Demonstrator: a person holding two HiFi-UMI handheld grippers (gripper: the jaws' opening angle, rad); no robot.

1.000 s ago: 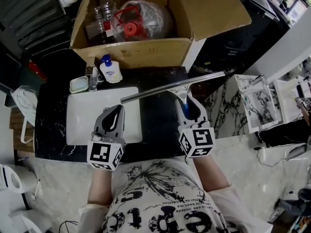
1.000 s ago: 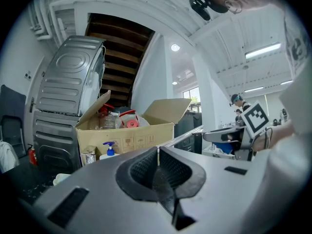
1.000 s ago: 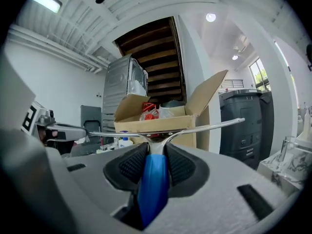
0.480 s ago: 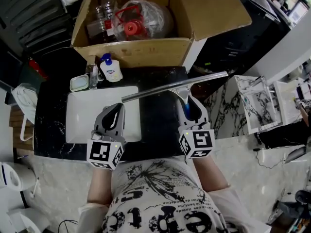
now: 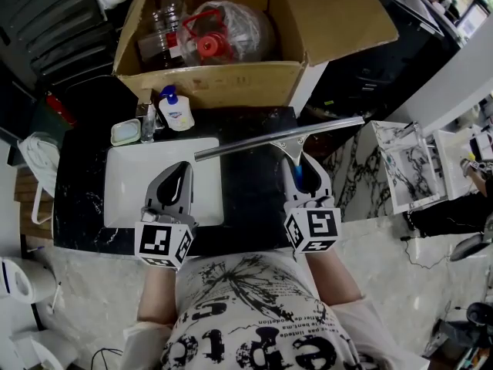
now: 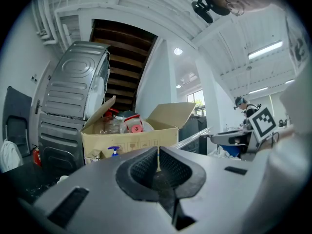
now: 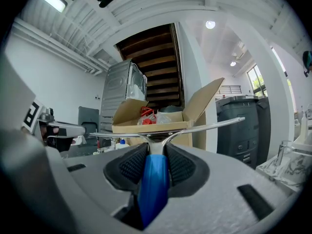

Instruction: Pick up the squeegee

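Hardly anything has changed over the past second. In the head view the squeegee point(image 5: 277, 139) has drifted a touch to the right, and the right gripper point(image 5: 301, 172) pinches its blue handle point(image 5: 296, 177) as before. The metal blade runs crosswise over the back of the black counter point(image 5: 246, 191), and its right end reaches past the counter's edge. It looks lifted clear, so the pick-up seems essentially done (only holding or carrying appears to remain). The left gripper point(image 5: 179, 177) hangs over the white sink point(image 5: 123, 177), well apart from the squeegee.

In the left gripper view, its own pads point(image 6: 146, 165) are pressed together with nothing between them. Ahead stands the open cardboard box point(image 6: 131, 143), with a grey appliance point(image 6: 73, 96) behind it. The blade's tip shows off to the right.

In the right gripper view, the jaws clamp the blue handle from both sides, and the blade point(image 7: 195, 126) spans level just in front of the box.

That box is the nearest obstacle to a forward move. A soap bottle point(image 5: 176, 112) stands below the blade's left end, beside the sink.
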